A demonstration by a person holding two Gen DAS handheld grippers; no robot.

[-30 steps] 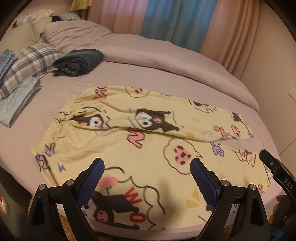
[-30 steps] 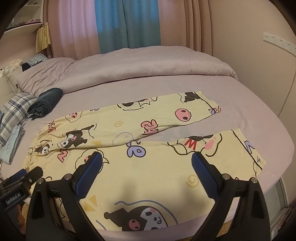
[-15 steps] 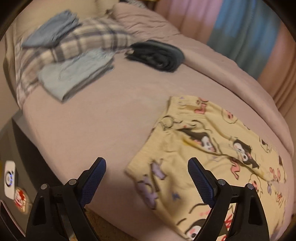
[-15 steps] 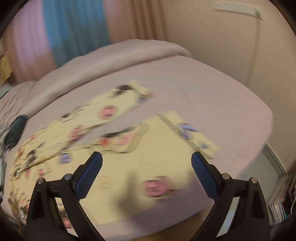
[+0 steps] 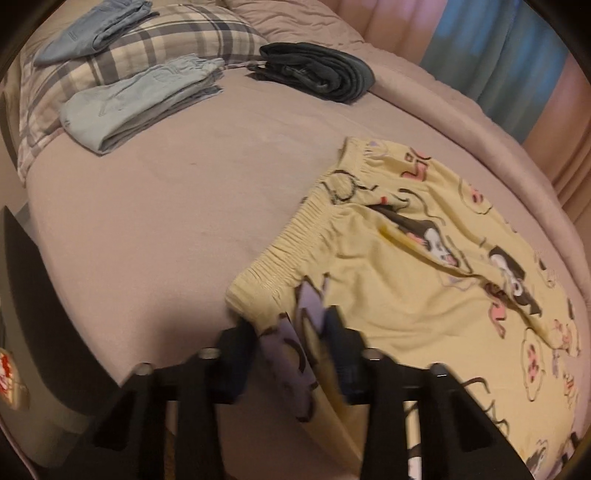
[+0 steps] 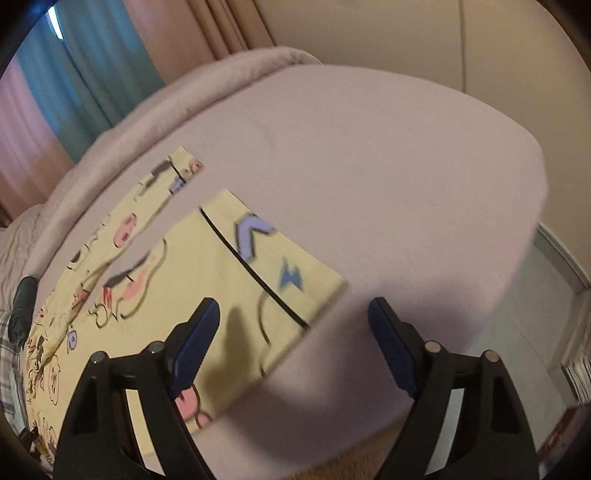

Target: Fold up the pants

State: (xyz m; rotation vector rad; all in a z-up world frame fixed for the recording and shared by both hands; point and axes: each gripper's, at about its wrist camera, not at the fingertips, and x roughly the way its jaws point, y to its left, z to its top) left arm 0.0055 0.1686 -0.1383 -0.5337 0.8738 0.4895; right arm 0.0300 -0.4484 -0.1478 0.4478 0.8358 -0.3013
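Nearest the left wrist cam, the left gripper [image 5: 291, 341] is pinching the near waistband corner of the yellow cartoon-print pants [image 5: 391, 295]; its jaws have just been closing, and fabric is bunching up btwn the blue pads, w/ a purple print patch folding between them. Beyond that corner the elastic waistband [image 5: 303, 236] is running away & to the right, gathered and wrinkled, and the pants are lying flat across the mauve bed sheet [image 5: 177, 221], legs stretching off toward the right edge of the view. Farther back on the left, a folded light-blue garment [image 5: 140, 99] is resting partly on a plaid pillow [image 5: 162, 40], w/ another folded blue piece [image 5: 92, 26] lying on the pillow's far end. A rolled dark garment [image 5: 317, 70] is sitting beside them, apart from the pants. Over in the right wrist cam, the right gripper [image 6: 295, 328] is hovering at the near leg's hem corner [image 6: 314, 295]; its jaws have just been closing but are standing wide, the left pad over the yellow cloth, the right pad over bare sheet, neither pressing on fabric. The second leg's hem [image 6: 184, 166] is lying farther back, a strip of sheet showing btwn the two legs. Pink & teal curtains [image 6: 81, 81] are hanging behind the bed.
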